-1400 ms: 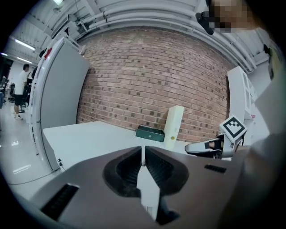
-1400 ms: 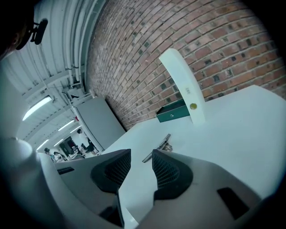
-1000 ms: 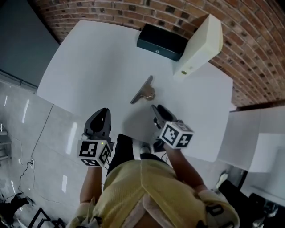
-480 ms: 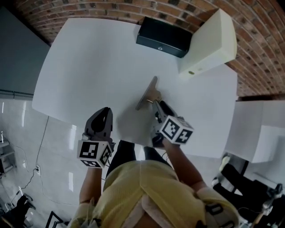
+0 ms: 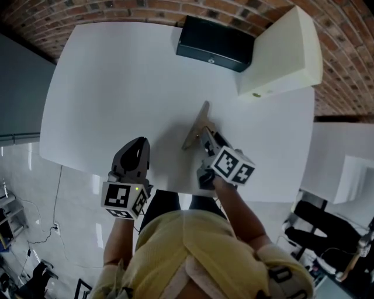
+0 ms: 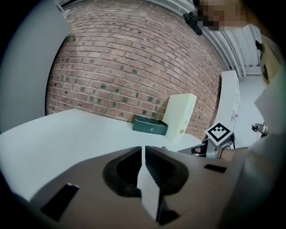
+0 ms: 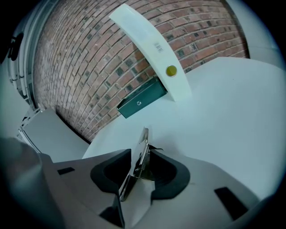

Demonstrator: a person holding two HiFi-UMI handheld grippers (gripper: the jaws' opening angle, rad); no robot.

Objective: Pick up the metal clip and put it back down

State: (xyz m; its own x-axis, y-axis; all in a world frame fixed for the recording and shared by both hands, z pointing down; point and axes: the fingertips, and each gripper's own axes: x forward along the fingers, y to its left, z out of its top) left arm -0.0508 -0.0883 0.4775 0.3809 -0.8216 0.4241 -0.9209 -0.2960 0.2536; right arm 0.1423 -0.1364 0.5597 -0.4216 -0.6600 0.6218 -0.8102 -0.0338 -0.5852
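Observation:
The metal clip [image 5: 197, 125] is a long silver plate with a brassy spring part, and it lies near the middle of the white table [image 5: 111, 87]. My right gripper [image 5: 207, 136] has reached its near end. In the right gripper view the clip [image 7: 142, 145] stands on edge between the two jaws of the right gripper [image 7: 141, 155]; the jaws are open and flank it without a clear squeeze. My left gripper [image 5: 135, 150] hovers over the table's near edge, left of the clip, shut and empty; in its own view the left gripper [image 6: 143, 154] shows its jaws meeting.
A dark green box [image 5: 216, 44] sits at the table's far edge, with a cream box [image 5: 286, 52] beside it on the right. A brick wall [image 5: 117, 9] runs behind the table. Another white surface [image 5: 342, 169] stands to the right. The floor lies below the near edge.
My right gripper has moved forward from the table's near side until its jaws came around the clip's near end. The left gripper has stayed in place.

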